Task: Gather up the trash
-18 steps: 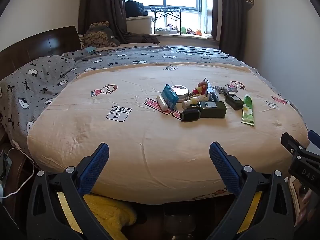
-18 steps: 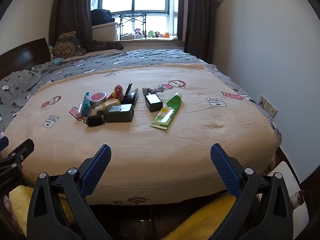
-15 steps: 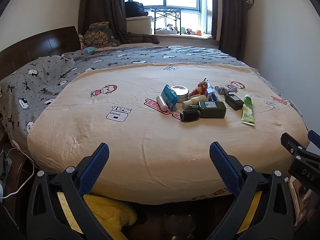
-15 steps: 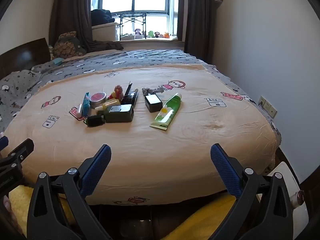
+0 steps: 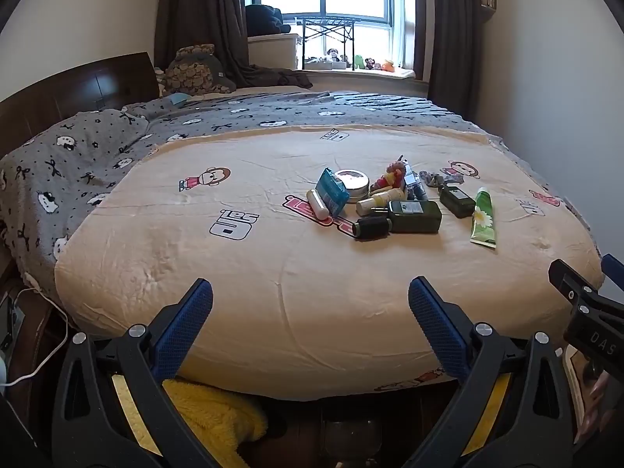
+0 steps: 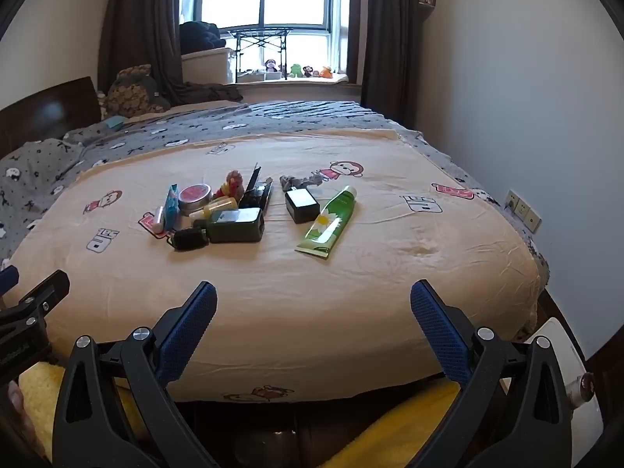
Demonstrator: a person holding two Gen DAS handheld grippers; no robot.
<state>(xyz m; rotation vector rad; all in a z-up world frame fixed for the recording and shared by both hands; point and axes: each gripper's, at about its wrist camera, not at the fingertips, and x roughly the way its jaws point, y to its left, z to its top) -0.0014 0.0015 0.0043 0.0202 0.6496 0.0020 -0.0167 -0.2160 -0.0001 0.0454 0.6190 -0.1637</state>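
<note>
While clutter dots the bed (green tube rightmost), nothing blocks it.

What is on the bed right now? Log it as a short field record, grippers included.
surface: bed with beige cartoon-print sheet
pile: mixed small items left of centre, touching one another
green tube: lying flat, right of the pile, apart from it
dark green bottle: on its side, front of the pile
round tin: back left of the pile
left gripper: open, empty, short of the items
right gripper: open, empty, short of the items
</note>
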